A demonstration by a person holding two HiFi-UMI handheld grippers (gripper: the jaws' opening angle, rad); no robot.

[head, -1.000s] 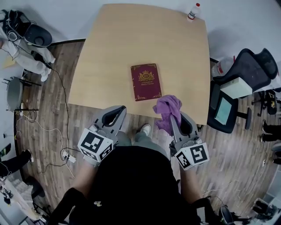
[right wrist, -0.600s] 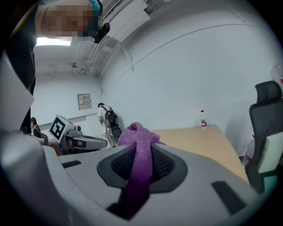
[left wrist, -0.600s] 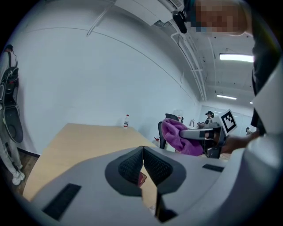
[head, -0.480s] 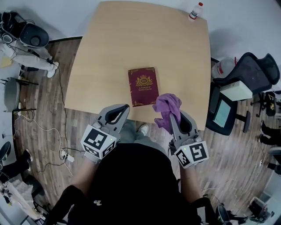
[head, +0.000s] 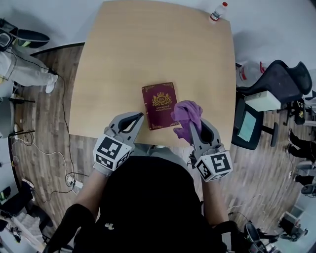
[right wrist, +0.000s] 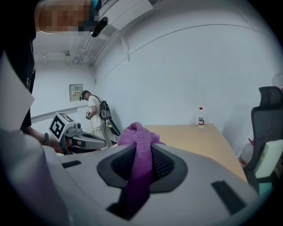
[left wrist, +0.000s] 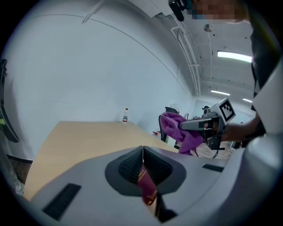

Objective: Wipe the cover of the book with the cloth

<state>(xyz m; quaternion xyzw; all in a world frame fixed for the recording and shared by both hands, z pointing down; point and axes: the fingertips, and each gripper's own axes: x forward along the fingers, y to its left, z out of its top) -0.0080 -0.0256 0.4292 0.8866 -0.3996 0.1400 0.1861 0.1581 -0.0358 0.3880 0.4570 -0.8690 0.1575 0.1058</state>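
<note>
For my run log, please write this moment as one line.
left hand-held gripper: shut, empty, by book | right hand-held gripper: shut on cloth | cloth: at book's right edge | book: closed, flat on table

Wooden table (head: 123, 59) bears book (head: 159, 105) and bottle (head: 217, 11).

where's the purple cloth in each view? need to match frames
Head view: cloth right of centre, at the book's right edge.
Left gripper view: cloth right of centre, above the jaws.
Right gripper view: cloth centre, clamped between the jaws.
Shared landmark: bottle at the table's far edge.
</note>
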